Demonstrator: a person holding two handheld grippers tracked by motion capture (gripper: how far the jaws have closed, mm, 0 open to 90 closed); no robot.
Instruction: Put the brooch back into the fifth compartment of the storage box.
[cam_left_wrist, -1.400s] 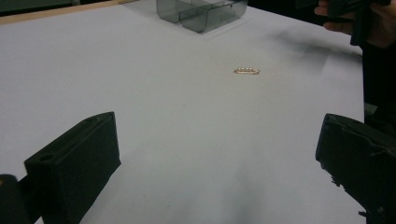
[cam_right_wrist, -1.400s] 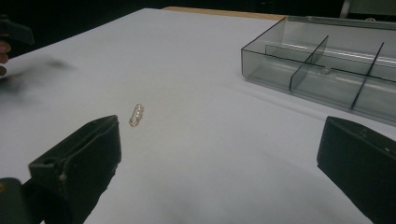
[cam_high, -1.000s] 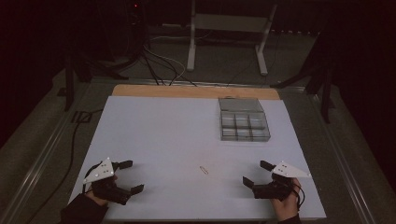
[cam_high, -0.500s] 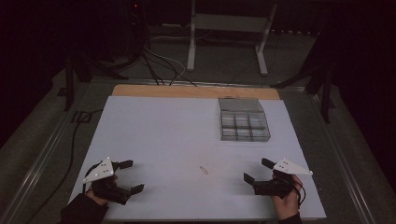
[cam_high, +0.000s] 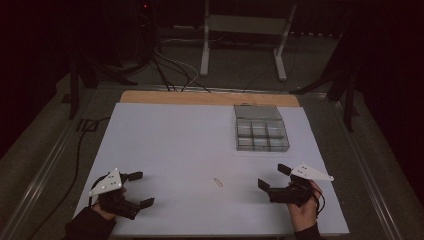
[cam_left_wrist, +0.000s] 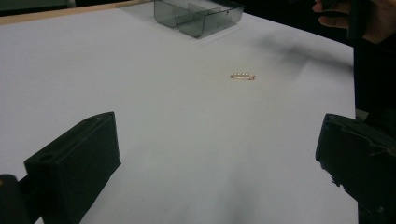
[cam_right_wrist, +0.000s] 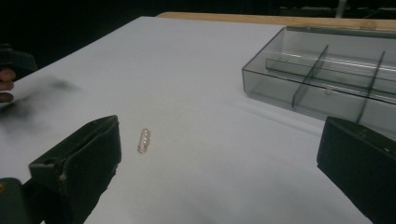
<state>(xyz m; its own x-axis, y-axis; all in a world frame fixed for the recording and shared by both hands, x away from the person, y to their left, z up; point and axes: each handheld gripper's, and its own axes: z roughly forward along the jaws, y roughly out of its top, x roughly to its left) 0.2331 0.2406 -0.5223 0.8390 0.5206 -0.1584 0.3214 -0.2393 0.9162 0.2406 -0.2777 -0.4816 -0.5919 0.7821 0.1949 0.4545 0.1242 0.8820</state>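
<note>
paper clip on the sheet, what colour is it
The clip is a pale gold or copper tone, clearest in the left gripper view.

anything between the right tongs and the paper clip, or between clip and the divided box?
Nothing visible. The right tongs, jaws open, face the paper clip across bare white table. From the clip to the clear compartment box the sheet is bare too.

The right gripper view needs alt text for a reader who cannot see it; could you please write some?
A small gold-coloured clip lies on a white table ahead of the right gripper, whose two black jaws stand wide apart. A clear divided box sits farther off to the right.
</note>
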